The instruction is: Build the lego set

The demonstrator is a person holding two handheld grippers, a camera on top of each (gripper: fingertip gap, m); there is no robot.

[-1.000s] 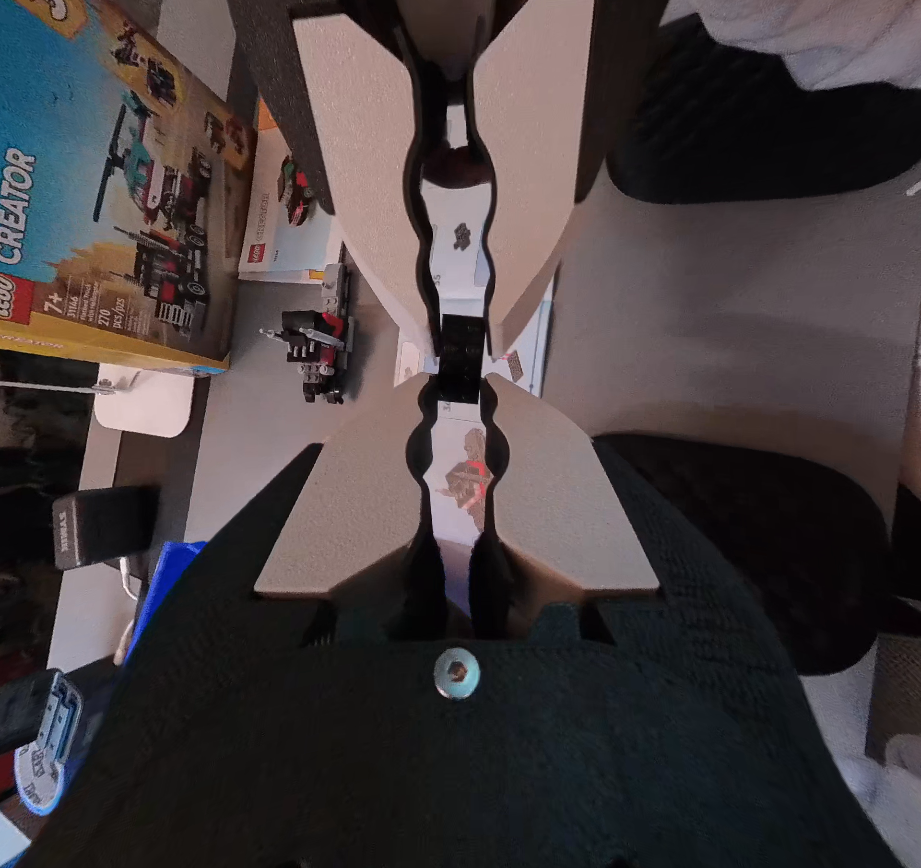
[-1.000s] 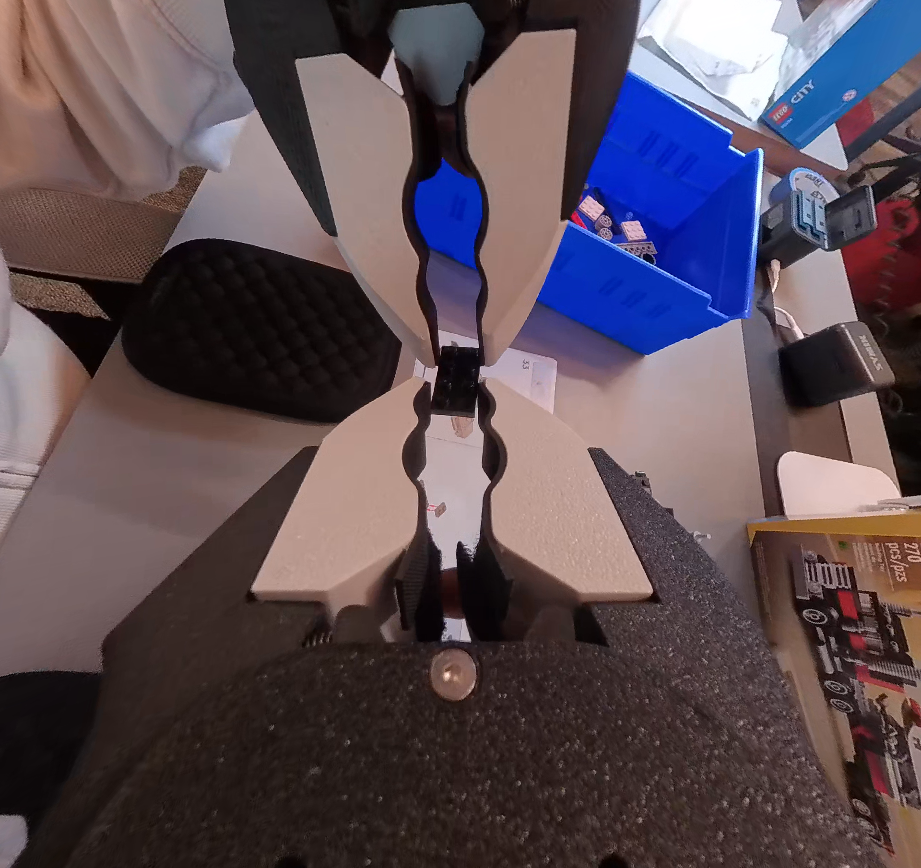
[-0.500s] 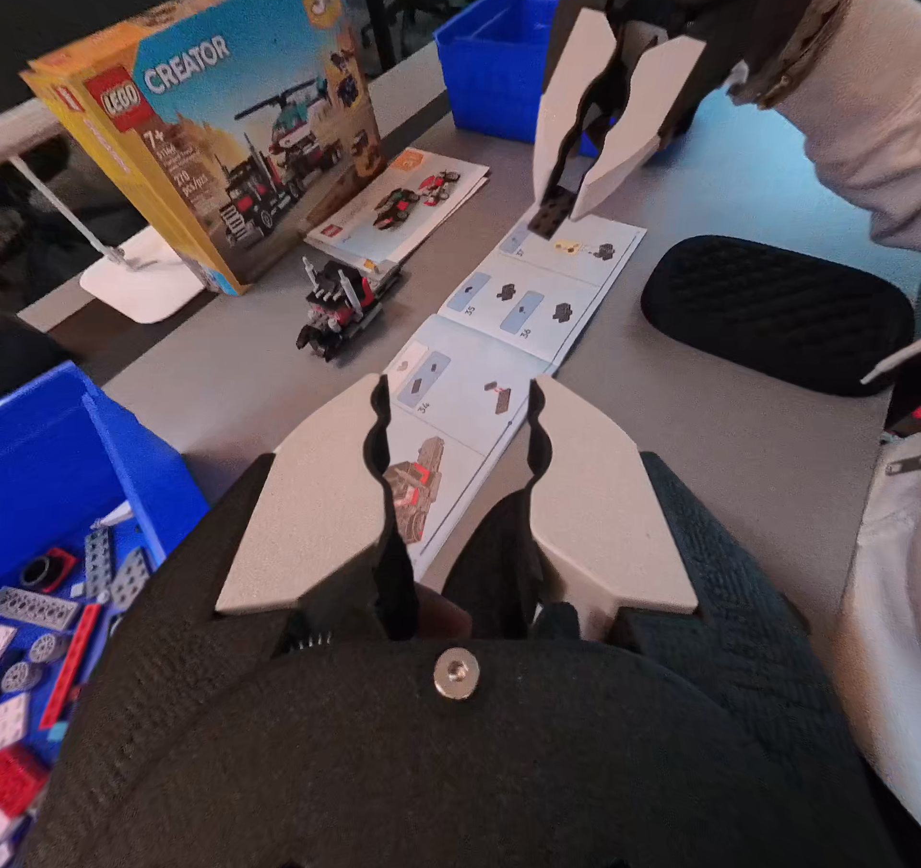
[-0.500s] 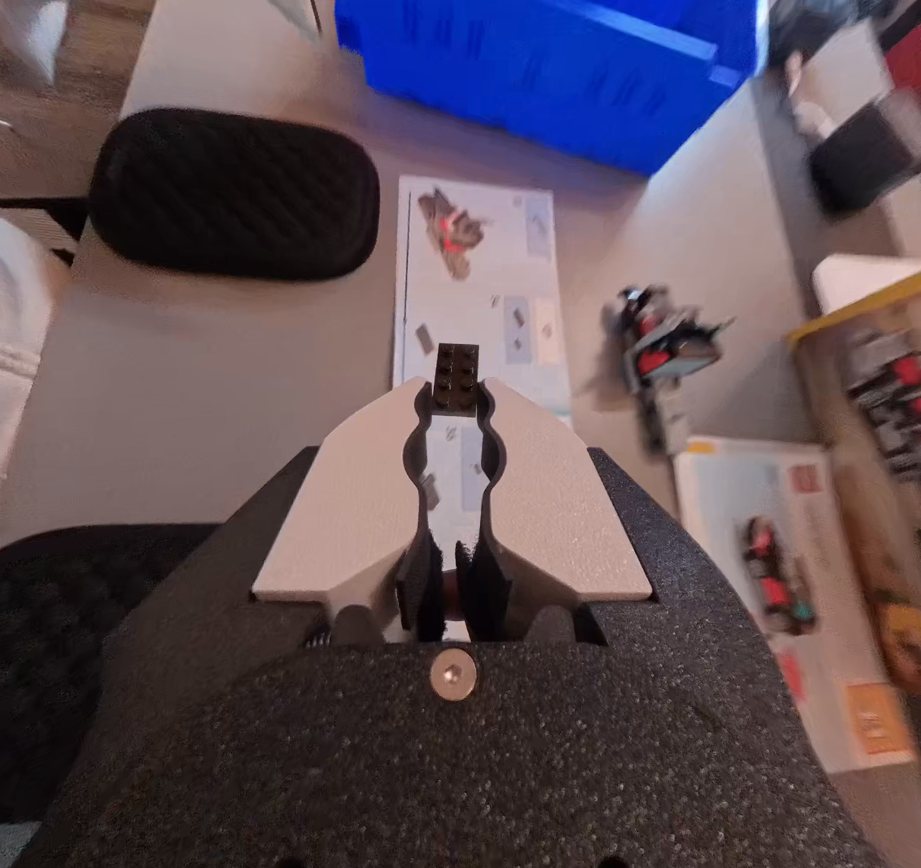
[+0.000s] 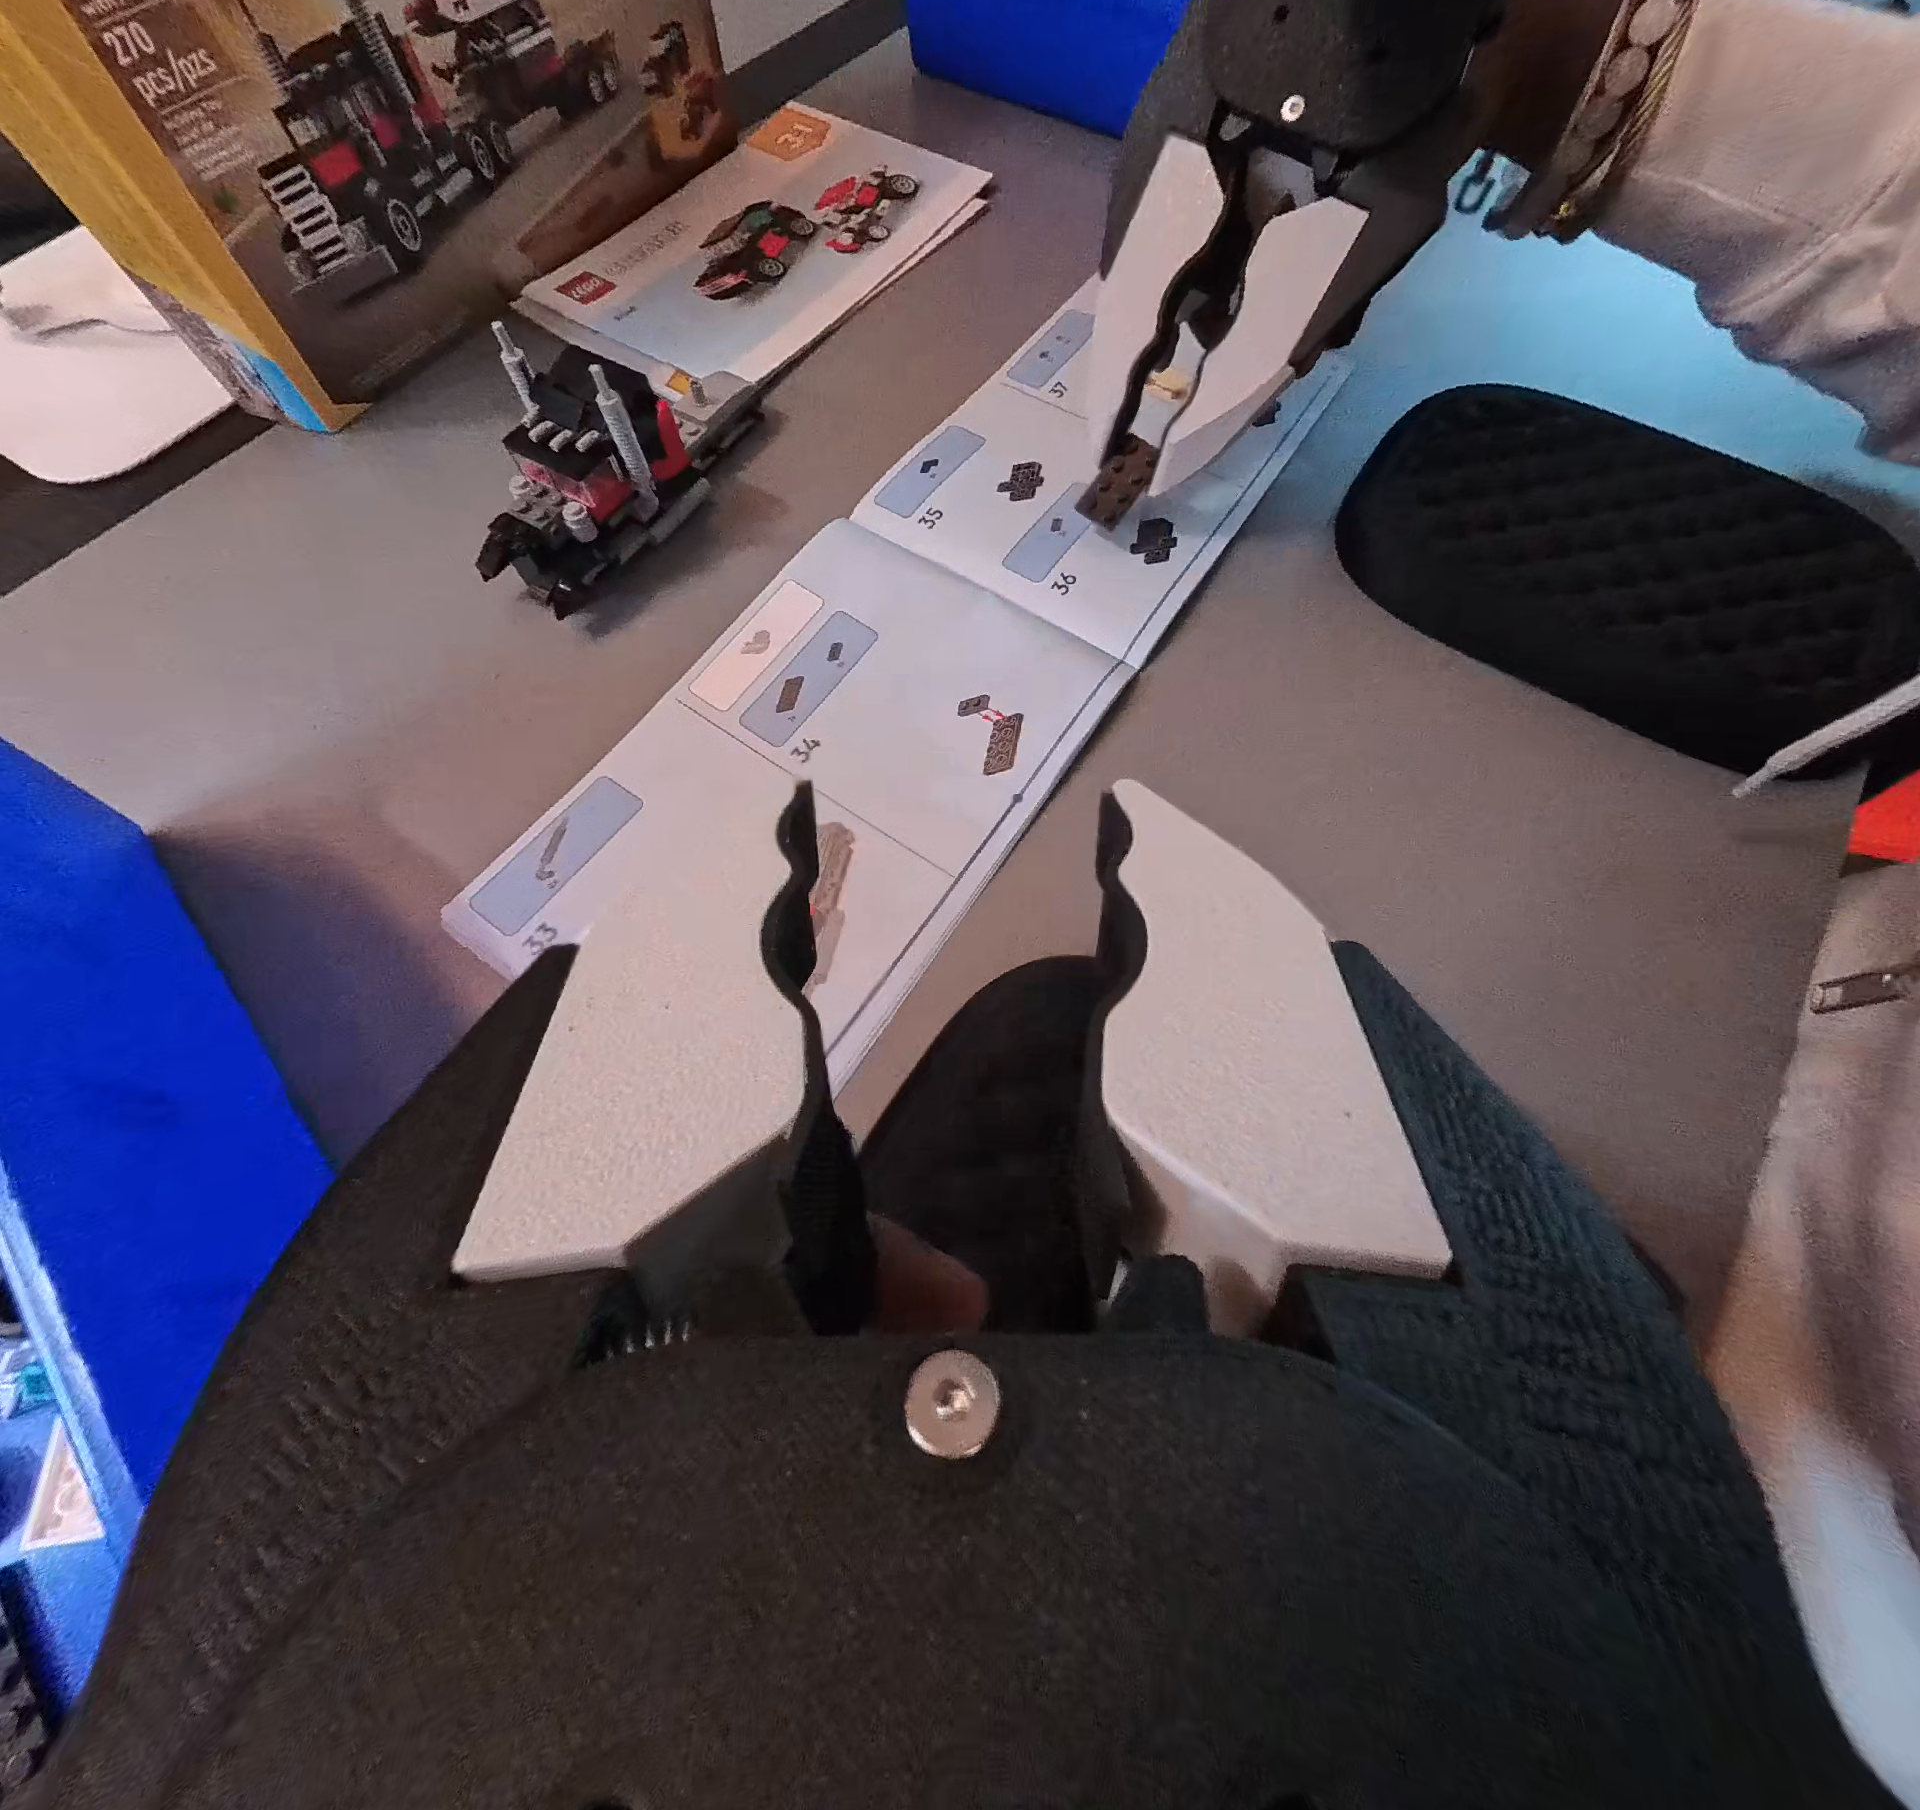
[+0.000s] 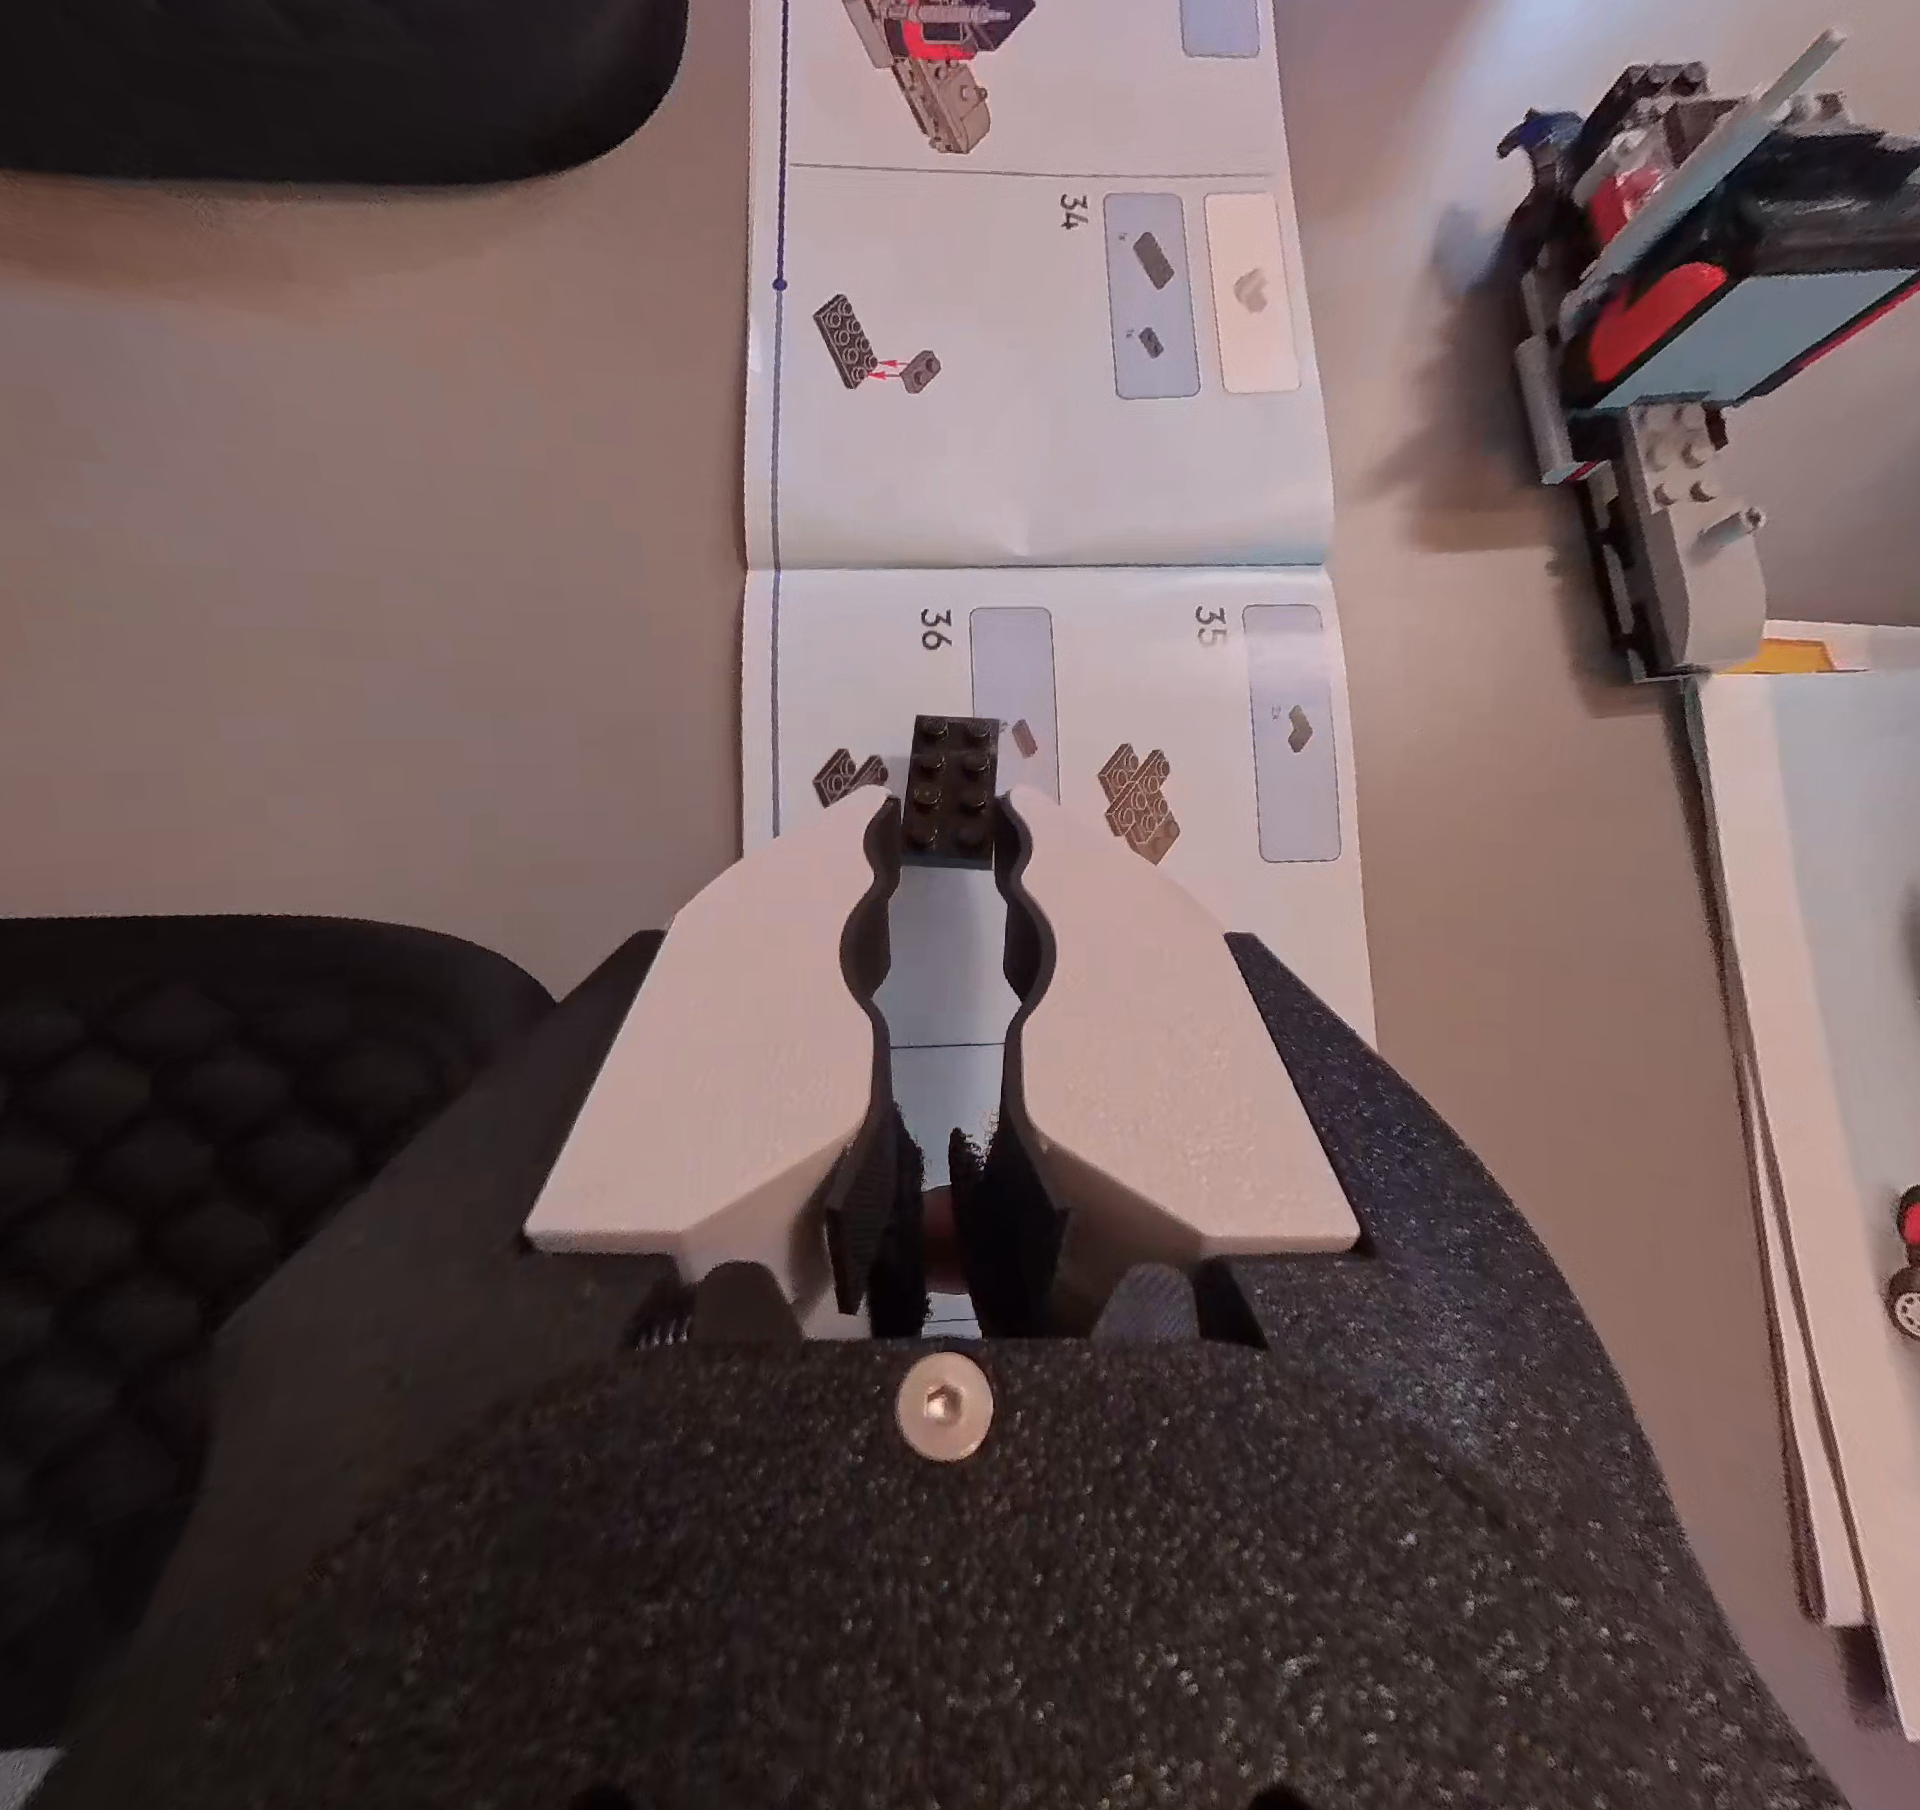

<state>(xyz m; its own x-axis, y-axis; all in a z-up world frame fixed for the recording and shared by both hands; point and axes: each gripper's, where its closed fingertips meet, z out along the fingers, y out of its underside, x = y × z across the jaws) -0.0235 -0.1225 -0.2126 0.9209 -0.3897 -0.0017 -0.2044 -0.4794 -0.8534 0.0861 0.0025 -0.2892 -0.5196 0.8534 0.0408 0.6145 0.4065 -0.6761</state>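
Handover done: left tongs (image 5: 951, 804), clamped tip to tip with the right on the plate 1 s ago, now spread wide and empty. Right tongs (image 6: 945, 810) closed on black plate (image 6: 951, 784), carried low over booklet (image 6: 1039, 430); truck (image 5: 597, 482) untouched on table (image 5: 1403, 877), plate judged ready for next piece

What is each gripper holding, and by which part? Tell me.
Right gripper: black plate, pinched by its long sides at one end. Left gripper: nothing, jaws open.
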